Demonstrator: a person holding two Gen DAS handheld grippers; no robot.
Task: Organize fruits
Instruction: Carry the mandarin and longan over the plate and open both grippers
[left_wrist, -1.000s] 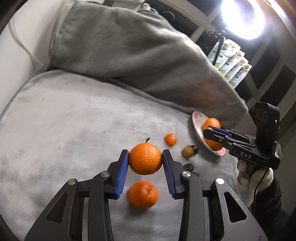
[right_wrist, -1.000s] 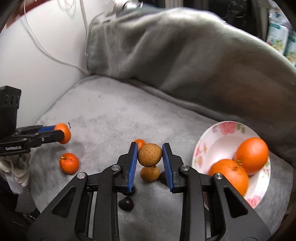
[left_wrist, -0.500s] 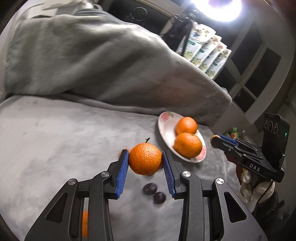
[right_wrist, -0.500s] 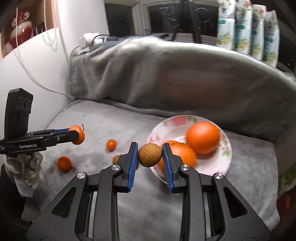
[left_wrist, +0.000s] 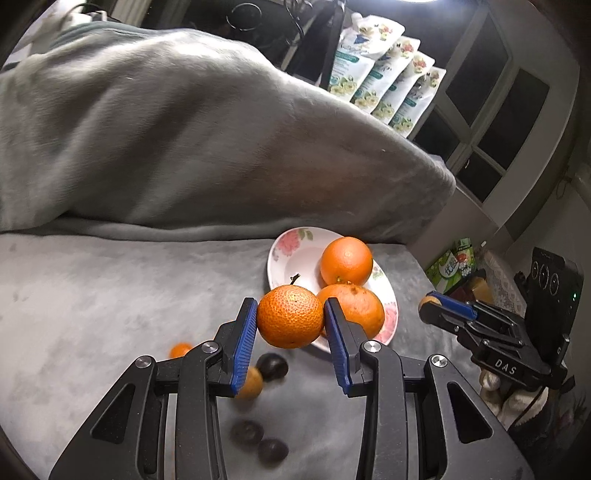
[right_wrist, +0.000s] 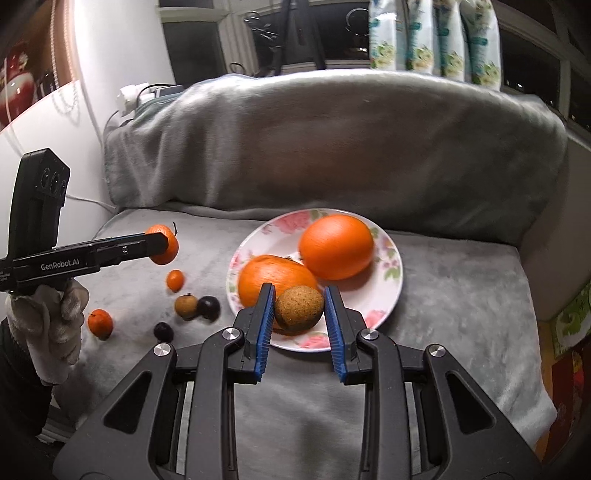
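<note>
- Left wrist view: the left gripper (left_wrist: 290, 318) has its blue pads pinched on a mandarin (left_wrist: 290, 316) with a short stalk, held in the air just in front of the flowered plate (left_wrist: 291, 251).
- Two large oranges (left_wrist: 346, 260) sit on that plate, which rests on a grey blanket (left_wrist: 92, 295).
- Under the left gripper lie loose small fruits: a tiny orange one (left_wrist: 180, 349), a tan one (left_wrist: 251, 384) and three dark round ones (left_wrist: 272, 366), all blurred.
- To the right, the right gripper (left_wrist: 430, 300) is seen side-on with a brown tip showing between its pads.
- Right wrist view: the right gripper (right_wrist: 299, 308) is clamped on a rough brown fruit (right_wrist: 299, 308), poised over the near rim of the plate (right_wrist: 391, 280), close to the nearer orange (right_wrist: 275, 277).
- At the left, a gloved hand (right_wrist: 48, 325) holds the left gripper (right_wrist: 162, 245), the mandarin (right_wrist: 168, 254) at its tip, above the blanket and well apart from the plate.
- Below it lie two small orange fruits (right_wrist: 100, 323), a tan one (right_wrist: 186, 305) and two dark ones (right_wrist: 208, 308).
</note>
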